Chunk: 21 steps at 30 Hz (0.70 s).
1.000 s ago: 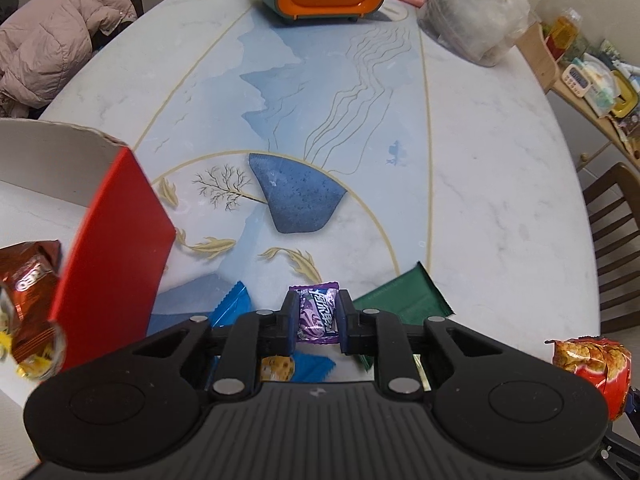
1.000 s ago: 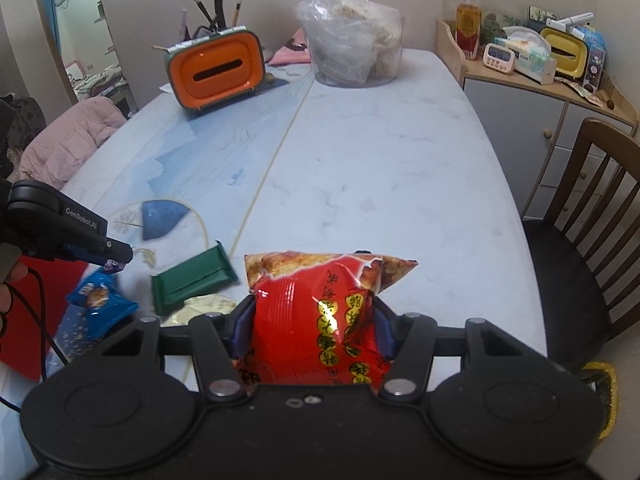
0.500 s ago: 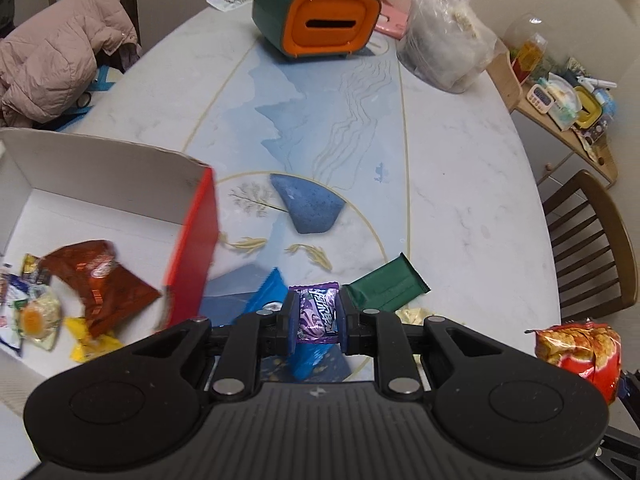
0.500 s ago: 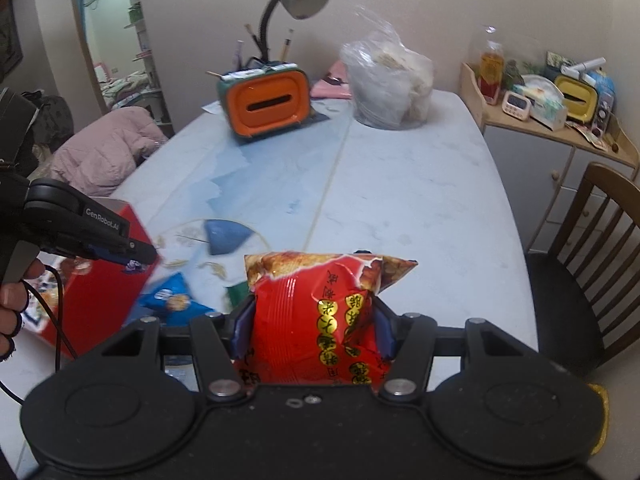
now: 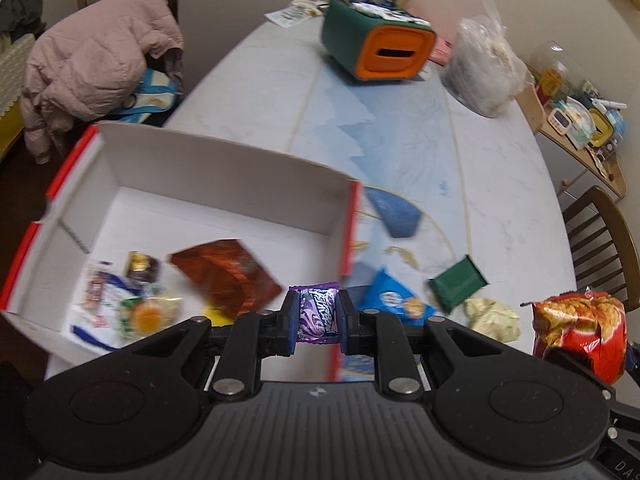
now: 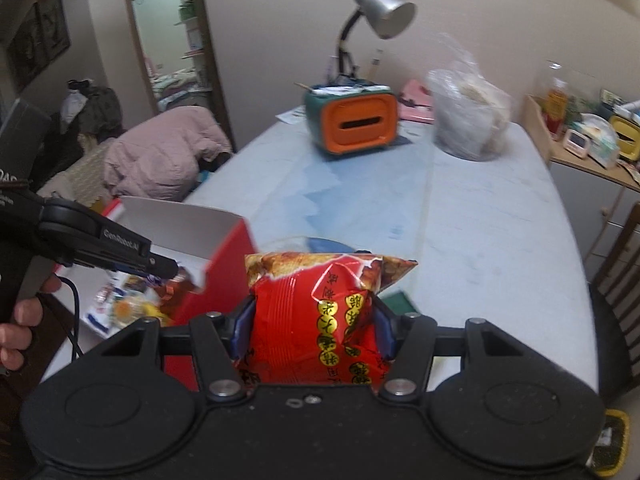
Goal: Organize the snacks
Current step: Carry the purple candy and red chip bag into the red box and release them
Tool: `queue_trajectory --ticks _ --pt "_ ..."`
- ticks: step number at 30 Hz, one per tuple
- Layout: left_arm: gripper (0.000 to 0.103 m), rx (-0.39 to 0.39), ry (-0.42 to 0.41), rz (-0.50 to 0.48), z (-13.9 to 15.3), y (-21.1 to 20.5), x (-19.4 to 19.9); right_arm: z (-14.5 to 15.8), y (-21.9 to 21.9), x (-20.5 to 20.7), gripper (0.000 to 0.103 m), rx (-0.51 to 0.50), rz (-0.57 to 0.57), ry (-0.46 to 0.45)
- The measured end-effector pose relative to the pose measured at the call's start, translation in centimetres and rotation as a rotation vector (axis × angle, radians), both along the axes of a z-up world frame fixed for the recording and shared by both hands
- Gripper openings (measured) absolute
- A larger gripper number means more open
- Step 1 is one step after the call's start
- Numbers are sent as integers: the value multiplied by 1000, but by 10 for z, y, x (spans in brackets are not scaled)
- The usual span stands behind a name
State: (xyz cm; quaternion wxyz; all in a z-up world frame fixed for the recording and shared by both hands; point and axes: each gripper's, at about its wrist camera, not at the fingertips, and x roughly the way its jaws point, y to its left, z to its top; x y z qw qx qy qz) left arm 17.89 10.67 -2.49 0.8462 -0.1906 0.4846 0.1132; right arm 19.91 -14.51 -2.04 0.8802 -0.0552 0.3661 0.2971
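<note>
Mid-sort: I carry two snacks toward the box (image 5: 224,160).
Left claw (image 5: 318,316) clamps a candy (image 5: 318,314), right claw (image 6: 314,326) a red bag (image 6: 316,312); box part-filled, three packets (image 5: 458,283) left on surface (image 5: 500,200).

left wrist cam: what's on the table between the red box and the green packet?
A blue snack packet, lying between the red box and green packet; left wrist view.

Purple candy (image 5: 318,314), red snack bag (image 6: 316,320)
</note>
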Motion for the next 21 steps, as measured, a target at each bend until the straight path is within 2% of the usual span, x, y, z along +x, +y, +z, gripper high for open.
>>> queue_trajectory --ticks 9,21 --pt "18 15 13 28 -2 65 -30 3 80 -13 56 18 73 2" --pt "18 25 81 33 -28 134 -42 -29 169 -15 56 -38 121 44"
